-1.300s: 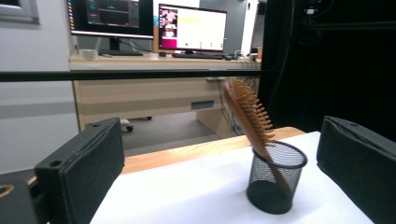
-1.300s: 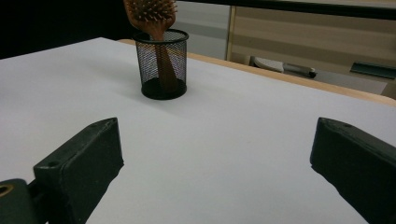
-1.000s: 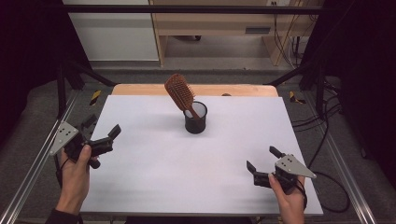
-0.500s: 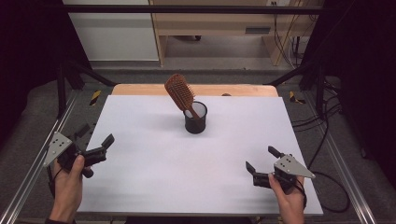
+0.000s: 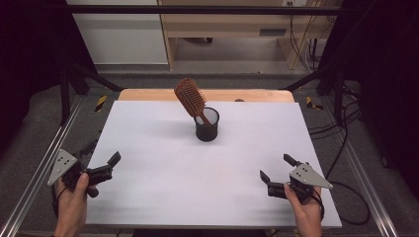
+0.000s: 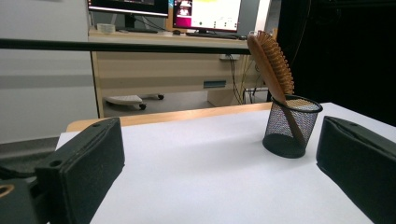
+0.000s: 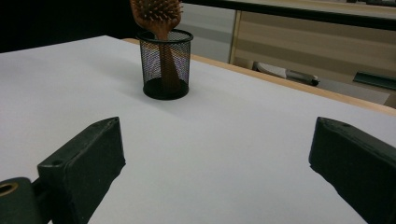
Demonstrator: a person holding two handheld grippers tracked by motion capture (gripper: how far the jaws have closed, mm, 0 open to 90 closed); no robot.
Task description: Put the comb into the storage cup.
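Looks done: hairbrush stands handle-down, leaning in the mesh cup, well ahead of both the left gripper and right gripper, the 2 spread wide, grasping nothing, nothing visibly left.

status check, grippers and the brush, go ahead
Left gripper open, empty, at table's left edge. Right gripper open, empty, near front right. Wooden hairbrush leaning handle-down in black mesh cup. Path clear.

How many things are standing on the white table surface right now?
2: a black mesh cup at the far middle of the table, and a wooden hairbrush standing handle-down inside it, leaning left. Nothing seems hidden.
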